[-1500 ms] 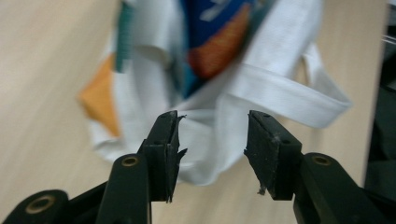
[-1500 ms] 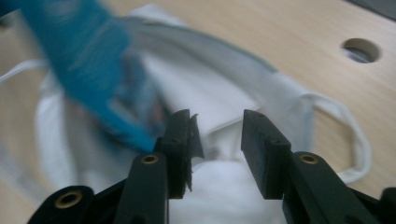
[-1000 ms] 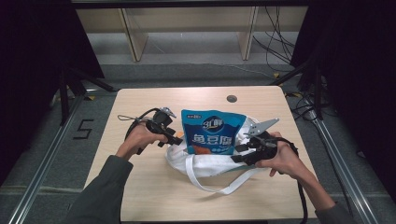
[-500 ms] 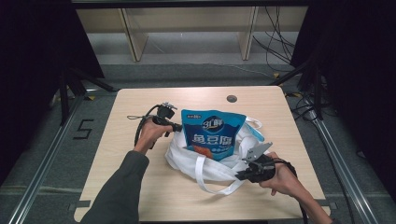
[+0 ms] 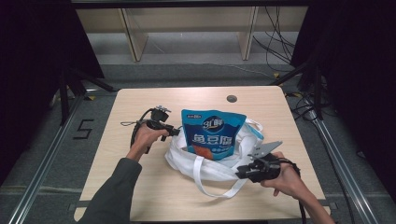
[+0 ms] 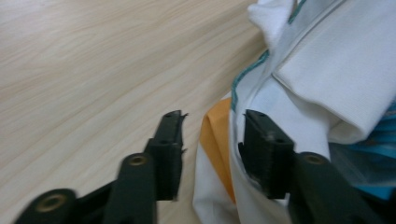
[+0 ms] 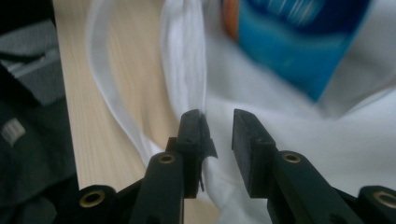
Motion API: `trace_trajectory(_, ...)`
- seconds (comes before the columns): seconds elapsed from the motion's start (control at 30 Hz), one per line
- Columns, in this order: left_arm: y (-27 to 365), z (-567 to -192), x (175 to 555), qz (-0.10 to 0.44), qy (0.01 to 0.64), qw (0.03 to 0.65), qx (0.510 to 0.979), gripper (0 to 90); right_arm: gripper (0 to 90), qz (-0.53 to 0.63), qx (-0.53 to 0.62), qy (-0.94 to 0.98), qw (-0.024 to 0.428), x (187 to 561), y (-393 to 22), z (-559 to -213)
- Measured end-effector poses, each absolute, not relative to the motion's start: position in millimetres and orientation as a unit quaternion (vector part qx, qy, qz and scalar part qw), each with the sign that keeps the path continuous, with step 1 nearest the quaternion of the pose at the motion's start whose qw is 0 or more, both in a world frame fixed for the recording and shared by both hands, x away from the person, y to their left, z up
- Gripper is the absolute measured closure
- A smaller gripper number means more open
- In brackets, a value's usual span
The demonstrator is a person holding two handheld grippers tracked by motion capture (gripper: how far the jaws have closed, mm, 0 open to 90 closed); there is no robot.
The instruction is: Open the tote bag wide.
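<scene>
Right gripper (image 5: 243, 171) sits at about 5 o'clock on the surface (image 5: 140, 205), fingers just reopened a bit, white bag (image 5: 212, 168) fabric between them but not pinched. The bag lies mid-surface with a blue pouch (image 5: 212, 135) sticking up out of it. Left gripper (image 5: 175, 132) at 9 o'clock of the bag, fingers just reopened, straddling the rim loosely. Its own view shows an orange patch (image 6: 215, 140) inside the rim, hidden from above.

The high view looked down and forward at the table (image 5: 140, 196) from six o'clock. Both gripper views sat close, sharing the white bag (image 5: 212, 170) (image 6: 322, 70) (image 7: 327, 140).
</scene>
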State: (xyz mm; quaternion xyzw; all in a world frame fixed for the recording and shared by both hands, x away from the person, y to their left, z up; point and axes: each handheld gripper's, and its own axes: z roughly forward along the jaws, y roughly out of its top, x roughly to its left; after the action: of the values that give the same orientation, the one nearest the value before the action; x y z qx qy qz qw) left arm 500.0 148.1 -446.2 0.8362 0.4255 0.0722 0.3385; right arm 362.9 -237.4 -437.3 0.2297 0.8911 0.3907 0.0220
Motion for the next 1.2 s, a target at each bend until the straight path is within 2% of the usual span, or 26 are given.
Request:
trace_trajectory(0.13, 156, -434, 485, 0.069, 0.434, 0.356, 0.825, 48.2, 68.8, 0.414, 0.259, 0.867, 0.098, 375, -253, -404)
trace_trajectory(0.2, 159, -431, 480, 0.063, 0.432, 0.345, 0.831, 43.8, 65.2, 0.403, 0.286, 0.857, 0.145, 391, -261, -394)
trace_trajectory(0.33, 159, -432, 472, 0.070, 0.428, 0.353, 0.829, 45.2, 63.9, 0.391, 0.340, 0.838, 0.170, 421, -270, -395)
trace_trajectory(0.4, 159, -433, 472, 0.066, 0.427, 0.355, 0.829, 46.6, 61.2, 0.382, 0.363, 0.831, 0.178, 431, -271, -400)
trace_trajectory(0.47, 158, -435, 472, 0.053, 0.424, 0.358, 0.830, 49.9, 62.6, 0.374, 0.378, 0.833, 0.151, 437, -271, -405)
trace_trajectory(0.57, 154, -438, 471, 0.047, 0.411, 0.342, 0.844, 59.0, 77.0, 0.332, 0.364, 0.853, 0.173, 446, -270, -420)
trace_trajectory(0.6, 152, -440, 471, 0.050, 0.400, 0.333, 0.852, 64.5, 83.2, 0.313, 0.357, 0.862, 0.176, 448, -271, -424)
trace_trajectory(0.63, 151, -443, 471, 0.054, 0.389, 0.319, 0.863, 68.4, 85.7, 0.305, 0.363, 0.863, 0.175, 449, -272, -428)
trace_trajectory(0.7, 148, -453, 470, 0.052, 0.379, 0.299, 0.874, 73.3, 86.6, 0.286, 0.372, 0.869, 0.158, 454, -277, -437)
trace_trajectory(0.77, 145, -466, 472, 0.050, 0.384, 0.294, 0.874, 77.1, 86.7, 0.260, 0.371, 0.873, 0.179, 459, -281, -454)
trace_trajectory(0.87, 148, -483, 479, 0.036, 0.391, 0.295, 0.871, 80.7, 86.6, 0.271, 0.398, 0.865, 0.141, 463, -286, -474)
trace_trajectory(0.9, 149, -486, 479, 0.034, 0.392, 0.299, 0.869, 81.2, 86.6, 0.256, 0.384, 0.872, 0.162, 466, -290, -481)
trace_trajectory(1.03, 149, -481, 473, 0.053, 0.383, 0.303, 0.871, 80.0, 86.5, 0.255, 0.387, 0.875, 0.140, 464, -290, -484)
trace_trajectory(1.1, 151, -474, 471, 0.059, 0.388, 0.310, 0.866, 70.2, 84.2, 0.270, 0.399, 0.863, 0.150, 464, -290, -482)
trace_trajectory(1.2, 156, -461, 464, 0.053, 0.404, 0.350, 0.843, 56.5, 74.1, 0.296, 0.408, 0.848, 0.164, 459, -292, -466)
